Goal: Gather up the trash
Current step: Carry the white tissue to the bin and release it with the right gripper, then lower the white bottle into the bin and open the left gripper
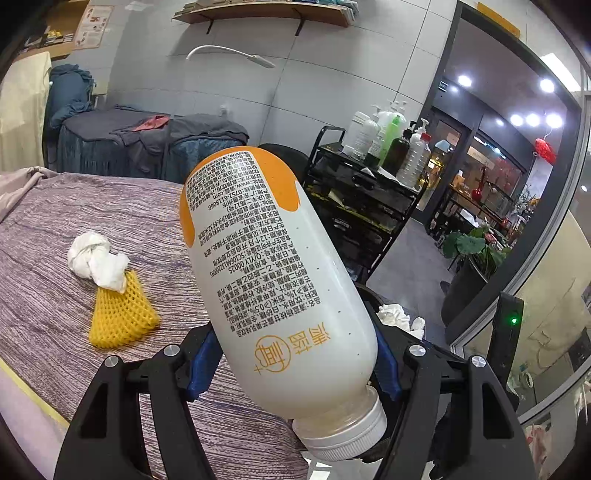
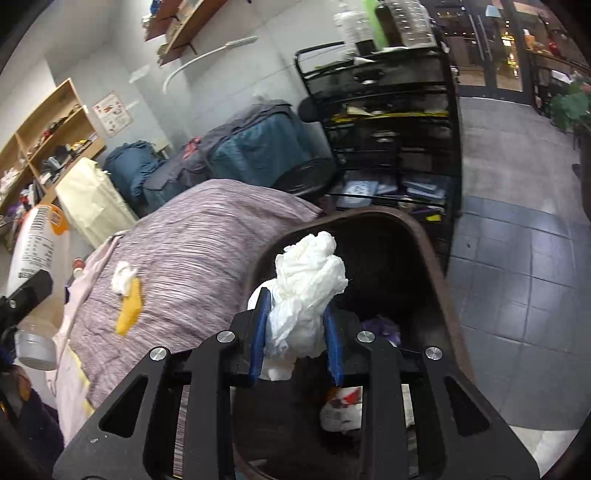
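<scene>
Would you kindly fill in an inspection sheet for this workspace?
Surface: purple striped bedspread.
Job's things: tissue wad touching yellow foam net on the bedspread; dark bin beside the bed, holding trash.
Clutter: bottles on black cart.
Grippers: left gripper shut on bottle, cap toward camera; right gripper shut on crumpled tissue over the bin.
Cables: nothing seen.
Surroundings: wall shelf, glass doors.

The bed (image 2: 207, 236) lies mostly bare — only a crumpled tissue (image 1: 96, 263) and a yellow foam net (image 1: 122, 314), touching each other, sit near its middle. Just beside the bed's edge the dark bin (image 2: 436, 295) stands open-mouthed, with litter at its bottom. Behind it the black cart (image 2: 388, 122) blocks the way — the tiled floor (image 2: 524, 266) to its right is free.
</scene>
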`<move>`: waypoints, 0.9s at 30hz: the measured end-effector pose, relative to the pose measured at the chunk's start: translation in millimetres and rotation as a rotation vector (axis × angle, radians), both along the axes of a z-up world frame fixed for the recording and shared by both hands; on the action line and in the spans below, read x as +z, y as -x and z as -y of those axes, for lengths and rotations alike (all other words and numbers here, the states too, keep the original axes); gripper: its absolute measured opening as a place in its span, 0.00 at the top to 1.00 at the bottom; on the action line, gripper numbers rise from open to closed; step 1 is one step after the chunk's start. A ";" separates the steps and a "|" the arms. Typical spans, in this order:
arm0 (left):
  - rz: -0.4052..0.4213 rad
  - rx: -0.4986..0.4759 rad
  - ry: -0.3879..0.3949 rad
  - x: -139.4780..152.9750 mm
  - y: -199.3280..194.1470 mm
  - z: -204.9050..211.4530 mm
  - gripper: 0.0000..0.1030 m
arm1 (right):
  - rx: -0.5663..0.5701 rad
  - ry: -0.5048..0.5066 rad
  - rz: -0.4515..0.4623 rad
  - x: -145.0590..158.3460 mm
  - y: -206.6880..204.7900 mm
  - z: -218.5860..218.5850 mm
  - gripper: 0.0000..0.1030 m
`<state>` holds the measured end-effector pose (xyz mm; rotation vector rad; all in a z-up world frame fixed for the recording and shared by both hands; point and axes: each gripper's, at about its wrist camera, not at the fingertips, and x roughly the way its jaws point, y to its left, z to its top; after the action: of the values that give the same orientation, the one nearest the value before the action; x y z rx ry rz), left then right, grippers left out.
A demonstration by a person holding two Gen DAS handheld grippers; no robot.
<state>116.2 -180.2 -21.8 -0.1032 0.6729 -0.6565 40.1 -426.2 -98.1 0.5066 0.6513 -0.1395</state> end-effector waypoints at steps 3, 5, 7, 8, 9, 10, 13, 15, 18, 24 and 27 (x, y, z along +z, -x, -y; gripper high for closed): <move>-0.008 -0.027 -0.009 -4.1 1.2 11.5 0.34 | -0.028 0.006 -0.031 -12.3 0.0 10.2 0.73; -0.010 -0.041 -0.019 -6.4 1.8 18.4 0.34 | -0.046 0.023 -0.054 -21.3 0.3 14.3 0.72; -0.014 -0.056 -0.028 -9.2 1.8 24.6 0.34 | -0.069 0.034 -0.080 -30.5 -1.7 18.0 0.68; -0.016 -0.062 -0.033 -10.1 1.3 27.1 0.34 | -0.078 0.024 -0.083 -34.4 -1.1 19.3 0.63; -0.018 -0.066 -0.037 -11.1 1.0 29.2 0.34 | -0.086 0.018 -0.090 -38.9 -1.7 21.8 0.59; -0.021 -0.071 -0.041 -12.6 1.1 30.7 0.34 | -0.100 0.015 -0.100 -42.7 -1.7 22.9 0.49; -0.033 -0.088 -0.053 -17.3 1.6 36.7 0.34 | -0.125 -0.002 -0.108 -49.6 3.8 28.5 0.43; -0.041 -0.099 -0.060 -20.1 0.9 40.9 0.34 | -0.139 0.003 -0.104 -49.1 8.2 31.2 0.39; -0.050 -0.118 -0.073 -23.5 1.2 48.8 0.34 | -0.167 0.005 -0.085 -45.3 18.1 36.9 0.38; -0.062 -0.158 -0.092 -29.0 3.2 67.5 0.34 | -0.227 0.024 -0.049 -31.4 38.9 50.4 0.36; -0.072 -0.177 -0.109 -32.1 1.0 77.9 0.34 | -0.256 0.026 -0.035 -25.8 46.6 56.2 0.34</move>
<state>115.1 -258.1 -53.9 0.0344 0.7918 -0.7871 -6.5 -482.4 -123.8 0.5625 0.6158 -0.3987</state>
